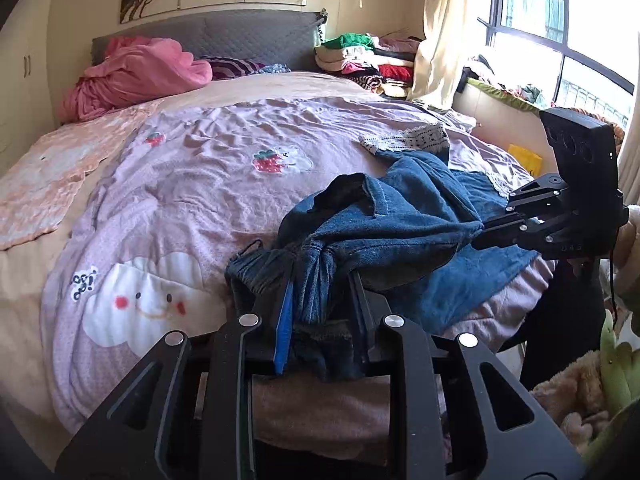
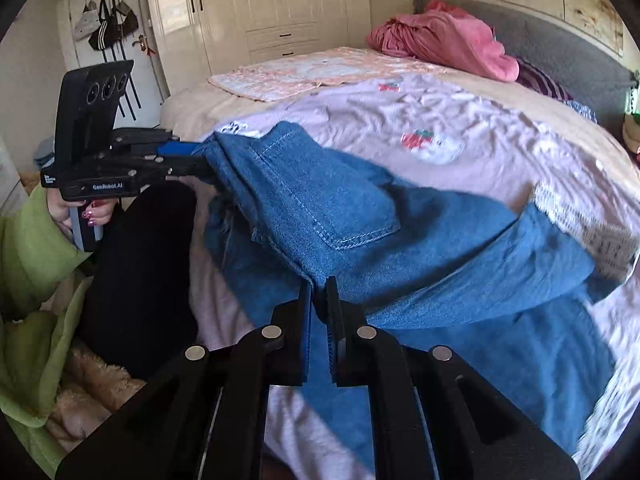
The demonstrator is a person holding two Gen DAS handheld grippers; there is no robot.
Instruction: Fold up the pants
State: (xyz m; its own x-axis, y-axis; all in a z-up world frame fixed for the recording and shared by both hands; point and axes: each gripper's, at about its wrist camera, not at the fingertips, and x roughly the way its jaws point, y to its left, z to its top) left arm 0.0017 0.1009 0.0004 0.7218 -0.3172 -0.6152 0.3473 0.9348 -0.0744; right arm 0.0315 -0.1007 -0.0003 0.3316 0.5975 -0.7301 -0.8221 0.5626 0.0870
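Note:
Blue denim pants with white lace cuffs lie bunched at the near edge of the bed; they also show in the right wrist view, back pocket up. My left gripper is shut on the bunched waistband; it also shows at the left of the right wrist view. My right gripper is shut on the other end of the waist; it also shows at the right of the left wrist view. The waist is held lifted between both grippers. The legs trail over the quilt.
A lilac quilt with cloud and strawberry prints covers the bed. A pink blanket heap lies by the grey headboard. Folded clothes are stacked by the window. White wardrobes stand behind. The person's black-clad leg is at the bed edge.

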